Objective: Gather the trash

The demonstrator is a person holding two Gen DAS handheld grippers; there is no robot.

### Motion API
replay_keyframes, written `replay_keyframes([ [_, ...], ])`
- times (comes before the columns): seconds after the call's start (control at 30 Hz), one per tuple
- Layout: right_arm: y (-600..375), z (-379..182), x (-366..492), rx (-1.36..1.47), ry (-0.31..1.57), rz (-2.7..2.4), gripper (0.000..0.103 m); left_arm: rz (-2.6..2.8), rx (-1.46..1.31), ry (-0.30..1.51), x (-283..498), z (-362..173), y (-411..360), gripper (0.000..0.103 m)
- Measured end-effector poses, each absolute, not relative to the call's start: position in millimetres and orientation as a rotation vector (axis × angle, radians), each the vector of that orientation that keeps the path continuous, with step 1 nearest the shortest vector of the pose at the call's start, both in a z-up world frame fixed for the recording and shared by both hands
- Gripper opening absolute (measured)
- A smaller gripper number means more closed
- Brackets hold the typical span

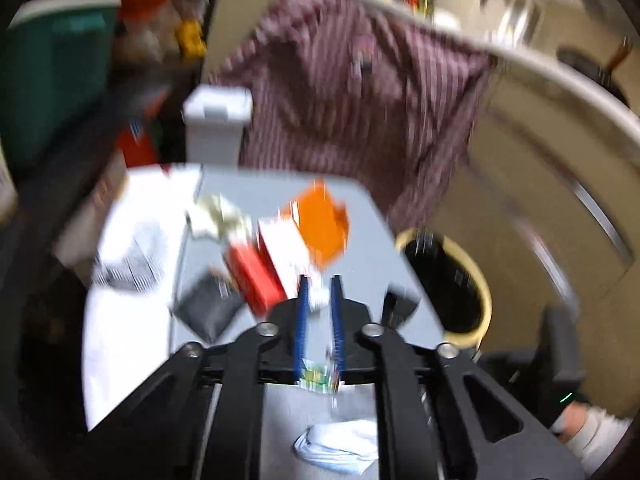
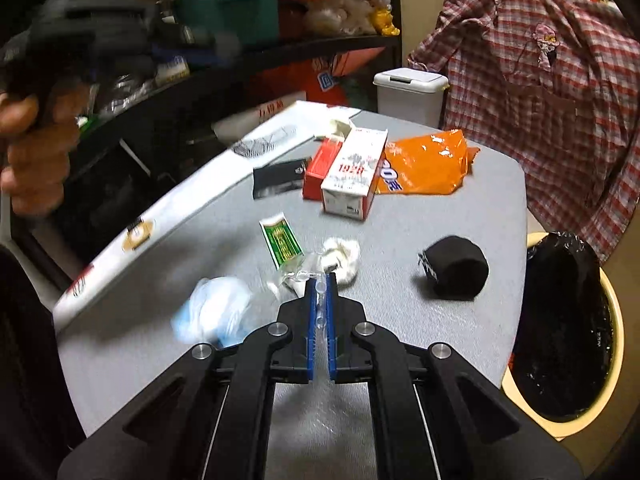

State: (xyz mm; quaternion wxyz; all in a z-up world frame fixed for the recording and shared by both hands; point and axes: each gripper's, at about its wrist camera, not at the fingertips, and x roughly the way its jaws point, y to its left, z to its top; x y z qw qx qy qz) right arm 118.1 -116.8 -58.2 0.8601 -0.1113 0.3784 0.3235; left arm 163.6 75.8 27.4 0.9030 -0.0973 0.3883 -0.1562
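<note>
A clear wrapper [image 2: 298, 276] is pinched by the right gripper [image 2: 320, 280]; the left gripper [image 1: 320, 284], nearly closed, holds a green packet [image 1: 318, 378]. A black roll [image 2: 456, 268] lies near the table [image 2: 440, 340] edge beside the lined bin [image 2: 568, 336].

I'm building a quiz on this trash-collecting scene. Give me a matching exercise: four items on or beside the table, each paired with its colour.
Items:
1. snack bag
2. trash bin liner
3. flat wrapper
4. crumpled bag

Colours:
A. green
B. light blue
C. orange
D. black

Pairs: 1-C, 2-D, 3-A, 4-B
</note>
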Motion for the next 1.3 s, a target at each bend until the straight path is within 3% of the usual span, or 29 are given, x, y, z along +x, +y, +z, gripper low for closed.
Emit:
replay_keyframes([
  [0.27,-134.0,-63.7,121.4,-0.219,0.815,0.647,0.005,-0.457,-0.089,0.968,145.7,-45.5,58.6,0.016],
  [0.33,-136.0,-64.1,121.4,-0.217,0.816,0.643,0.005,-0.513,-0.069,0.98,137.6,-53.5,57.9,0.026],
  [0.37,-137.0,-64.8,121.9,-0.216,0.817,0.642,0.005,-0.528,-0.059,0.981,134.4,-55.3,56.6,0.042],
  [0.4,-137.5,-65.0,122.0,-0.216,0.818,0.64,0.005,-0.541,-0.042,0.973,129.8,-57.1,56.9,0.049],
  [0.67,-137.8,-66.0,123.6,-0.214,0.822,0.637,0.005,-0.605,0.04,1.016,111.0,-74.6,49.1,0.052],
  [0.73,-138.6,-65.7,124.0,-0.213,0.822,0.637,0.005,-0.612,0.07,1.039,108.4,-82.5,44.6,0.048],
  [0.77,-139.0,-65.8,124.4,-0.211,0.823,0.634,0.005,-0.614,0.082,1.05,107.9,-84.7,43.0,0.029],
  [0.83,-139.3,-65.3,124.7,-0.208,0.823,0.63,0.005,-0.607,0.096,1.057,107.7,-83.9,44.6,0.02],
  [0.87,-139.6,-65.3,124.3,-0.206,0.822,0.627,0.005,-0.606,0.096,1.05,107.6,-80.1,47.5,0.011],
  [1.3,-147.2,-48.6,117.3,-0.171,0.773,0.613,0.004,-0.343,0.058,0.937,118.4,-30.1,112.6,0.008],
])
